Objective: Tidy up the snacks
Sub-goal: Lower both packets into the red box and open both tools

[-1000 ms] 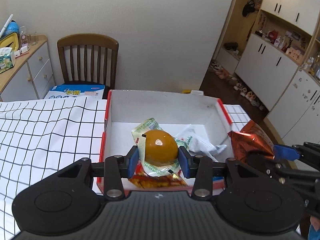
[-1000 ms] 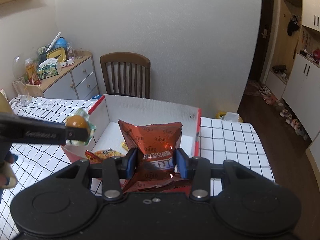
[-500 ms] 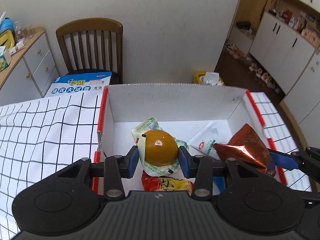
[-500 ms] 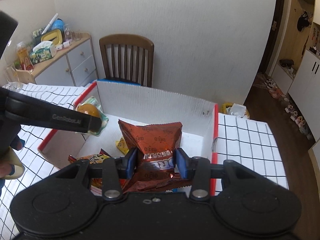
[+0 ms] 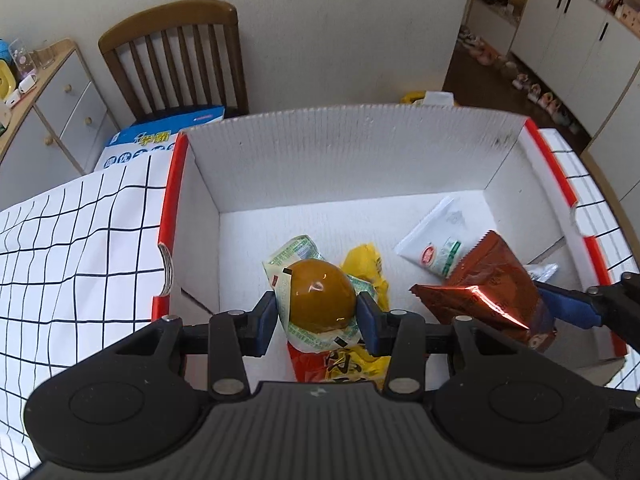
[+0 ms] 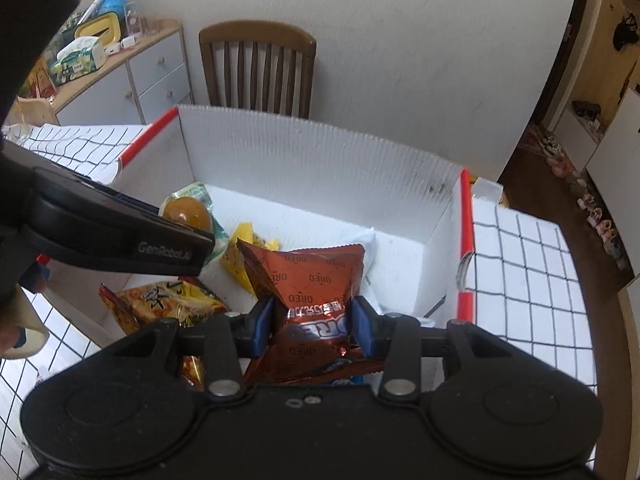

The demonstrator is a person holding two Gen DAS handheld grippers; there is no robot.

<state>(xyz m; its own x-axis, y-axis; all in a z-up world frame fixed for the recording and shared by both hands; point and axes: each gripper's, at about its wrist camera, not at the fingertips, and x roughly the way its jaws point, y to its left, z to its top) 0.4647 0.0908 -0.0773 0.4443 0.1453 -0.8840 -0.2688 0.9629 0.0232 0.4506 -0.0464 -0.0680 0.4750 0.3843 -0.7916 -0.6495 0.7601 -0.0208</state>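
Observation:
My left gripper (image 5: pixel 318 322) is shut on a packaged brown egg snack (image 5: pixel 320 300) in a green-white wrapper, held over the inside of the white cardboard box (image 5: pixel 352 160) with red edges. My right gripper (image 6: pixel 313 330) is shut on a red-brown Oreo bag (image 6: pixel 312 280), also above the box floor. In the left wrist view the Oreo bag (image 5: pixel 488 284) hangs at the right. In the right wrist view the egg snack (image 6: pixel 186 210) shows at the left, partly behind the left gripper's finger. Inside the box lie a yellow packet (image 5: pixel 366 268), a white sachet (image 5: pixel 436 248) and an orange-yellow snack bag (image 6: pixel 160 300).
The box stands on a table with a white black-grid cloth (image 5: pixel 72 248). A wooden chair (image 5: pixel 180 52) with a blue-white box (image 5: pixel 160 140) on its seat stands behind it. A grey drawer cabinet (image 6: pixel 140 76) is at the left; white cupboards (image 5: pixel 560 32) and shoes are at the right.
Both grippers have moved forward and down over the box with their snacks still held. The views now look more steeply into the box, showing more of its floor.

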